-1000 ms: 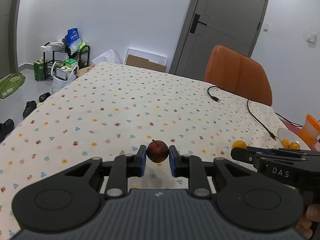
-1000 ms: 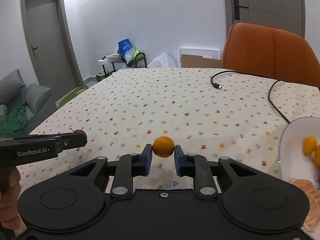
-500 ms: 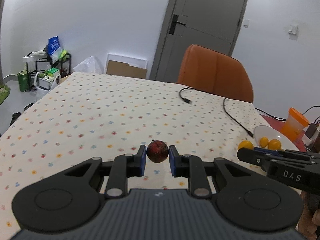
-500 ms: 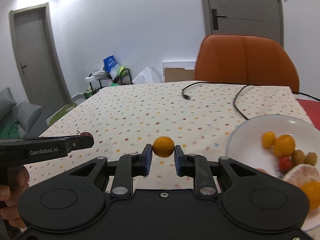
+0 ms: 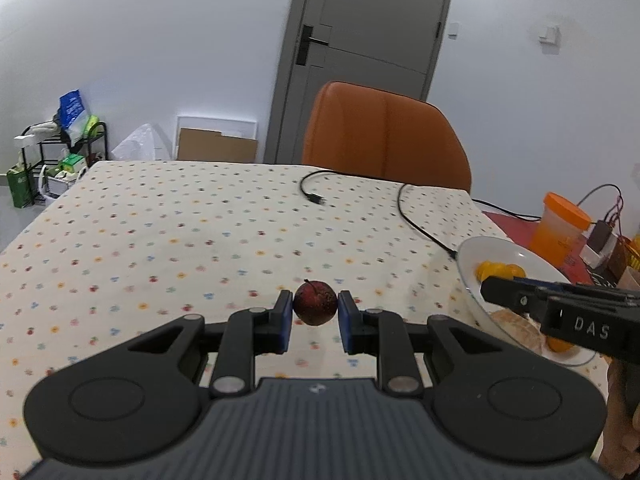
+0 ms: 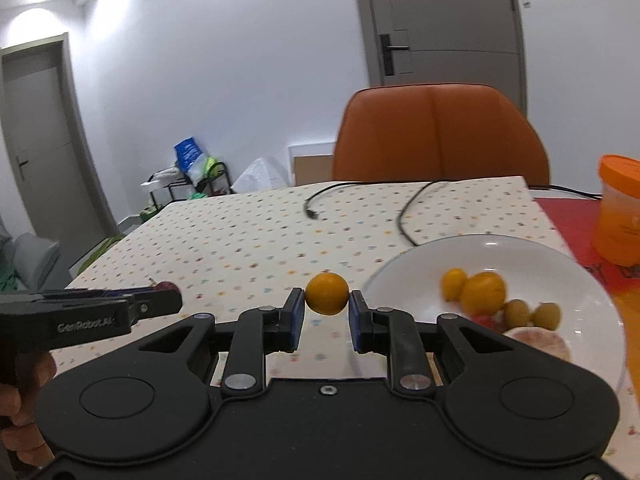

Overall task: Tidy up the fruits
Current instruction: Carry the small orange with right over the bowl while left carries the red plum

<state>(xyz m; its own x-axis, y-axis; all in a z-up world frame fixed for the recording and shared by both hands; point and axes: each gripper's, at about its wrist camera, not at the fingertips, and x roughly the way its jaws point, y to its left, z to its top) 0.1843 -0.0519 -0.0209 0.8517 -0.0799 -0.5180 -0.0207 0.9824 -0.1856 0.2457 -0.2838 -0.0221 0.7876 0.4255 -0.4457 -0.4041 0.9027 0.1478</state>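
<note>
So both grippers have fruit in them right now. The left gripper (image 5: pixel 315 309) is clamped on a small dark red fruit (image 5: pixel 315 302) with a little stem, looks like a tiny apple or plum, can't say which, pinched between the blue pads (image 5: pixel 283 320) and held up over the dotted tablecloth (image 5: pixel 160 240). The right gripper (image 6: pixel 327 306) has its pads squeezed onto a small round orange fruit (image 6: pixel 327 293), probably a little tangerine, held in the air just left of the white plate (image 6: pixel 520 248). That plate sits at the right edge of the tablecloth and has a few things on it: two yellow-orange fruits (image 6: pixel 476 288) touching each other, two small green ones (image 6: pixel 534 315) next to them, something red that's mostly hidden, and a pale peeled-looking piece (image 6: pixel 538 342) at the near side, all a bit blurry. From the left wrist view the right gripper reaches in from the right over the near rim of the plate. A black cable (image 5: pixel 420 224) snakes across the far side of the table, an orange chair (image 5: pixel 384 136) is pushed in behind it, and an orange-lidded container (image 6: pixel 618 208) stands on the red surface beyond the plate.
</note>
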